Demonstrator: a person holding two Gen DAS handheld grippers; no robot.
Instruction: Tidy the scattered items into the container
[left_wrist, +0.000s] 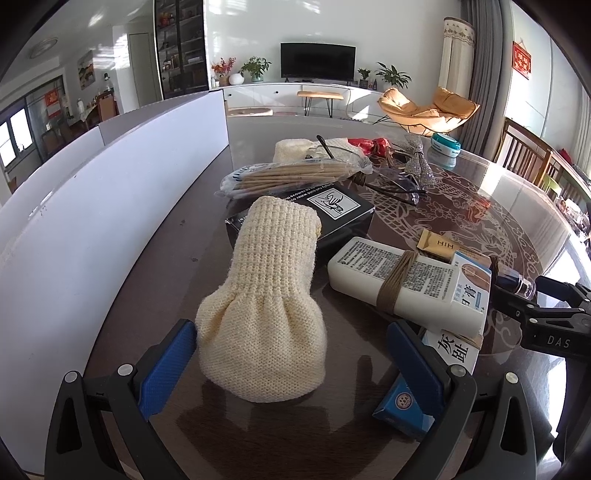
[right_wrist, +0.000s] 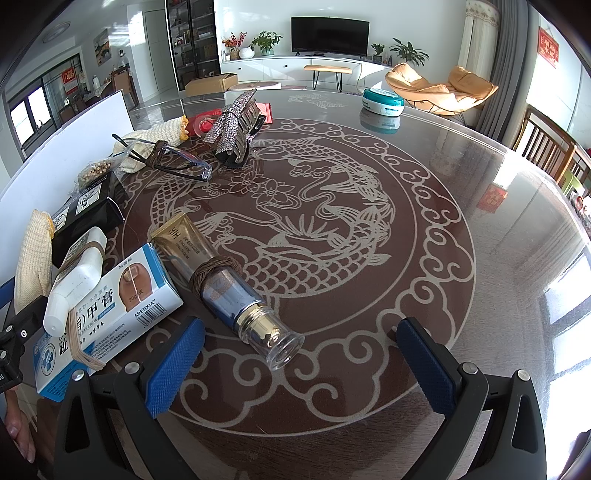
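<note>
My left gripper is open, its blue pads either side of the near end of a cream knitted pouch lying on the table. A white box wall, the container, stands at left. My right gripper is open just in front of the clear cap of a gold tube bound with brown cord. A white bottle tied to a blue-and-white cream box lies at left; both show in the left wrist view.
Further back lie a black box, a bag of wooden sticks, glasses, a glittery bow clip, a second knitted piece, a red item and a teal tin. Chairs stand at right.
</note>
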